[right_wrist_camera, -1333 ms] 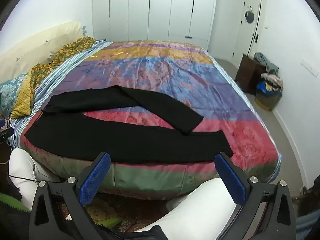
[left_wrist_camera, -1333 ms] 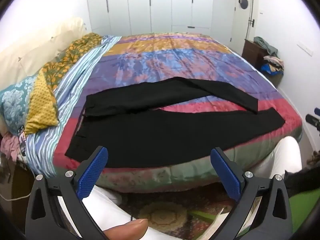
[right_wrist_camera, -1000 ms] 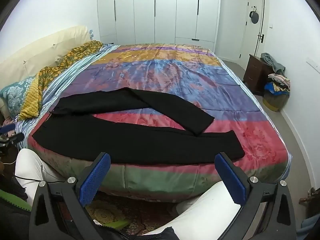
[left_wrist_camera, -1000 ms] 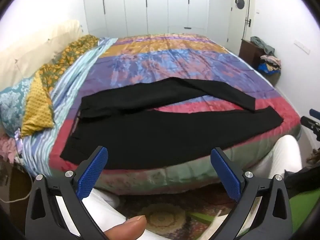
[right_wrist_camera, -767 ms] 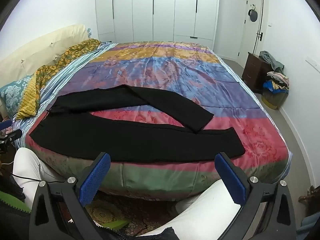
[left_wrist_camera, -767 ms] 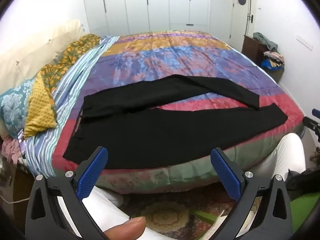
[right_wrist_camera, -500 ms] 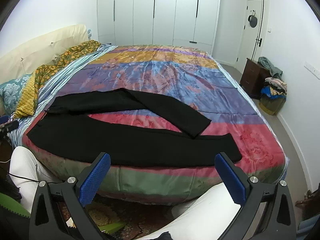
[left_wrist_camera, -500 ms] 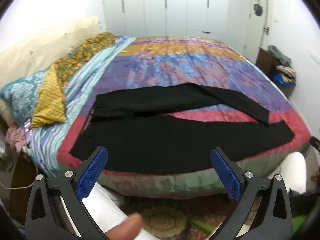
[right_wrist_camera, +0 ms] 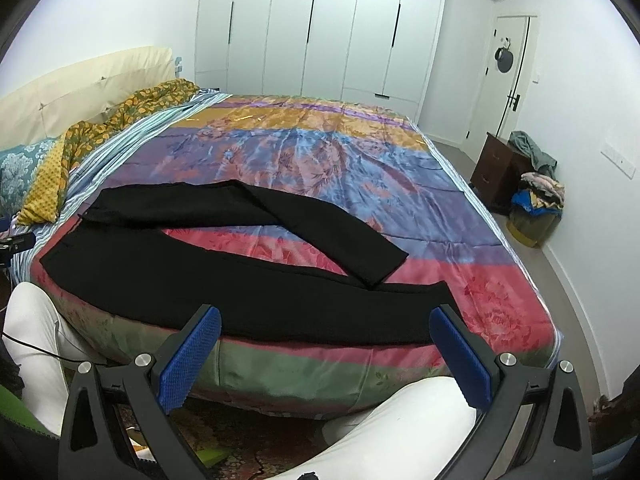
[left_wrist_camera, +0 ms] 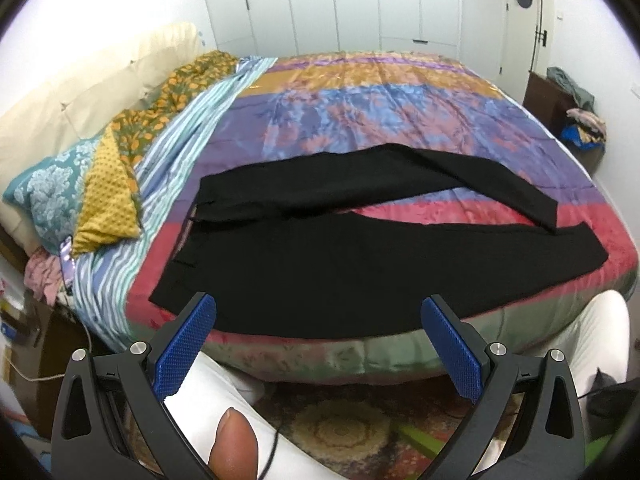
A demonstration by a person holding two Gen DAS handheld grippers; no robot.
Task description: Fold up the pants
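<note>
Black pants [left_wrist_camera: 340,264] lie flat on the near part of the bed, waist at the left, legs running right. The near leg lies straight along the bed's front edge. The far leg [right_wrist_camera: 320,220] angles across and its cuff rests by the near leg's cuff. They also show in the right wrist view [right_wrist_camera: 240,280]. My left gripper [left_wrist_camera: 320,340] is open and empty, held off the bed before the pants' waist end. My right gripper [right_wrist_camera: 326,344] is open and empty, before the cuff end.
The bed has a striped multicoloured satin cover [left_wrist_camera: 360,92]. Pillows [left_wrist_camera: 80,200] and a cream headboard [right_wrist_camera: 72,88] are at the left. A dark nightstand [right_wrist_camera: 496,172] and a clothes basket [right_wrist_camera: 532,216] stand at the right wall. White wardrobes [right_wrist_camera: 320,28] stand behind. My white-trousered legs [right_wrist_camera: 400,428] are below.
Both grippers have drifted a little, the left view swinging left then back and closer to the bed. The pants have not moved. Both grippers stay open.
</note>
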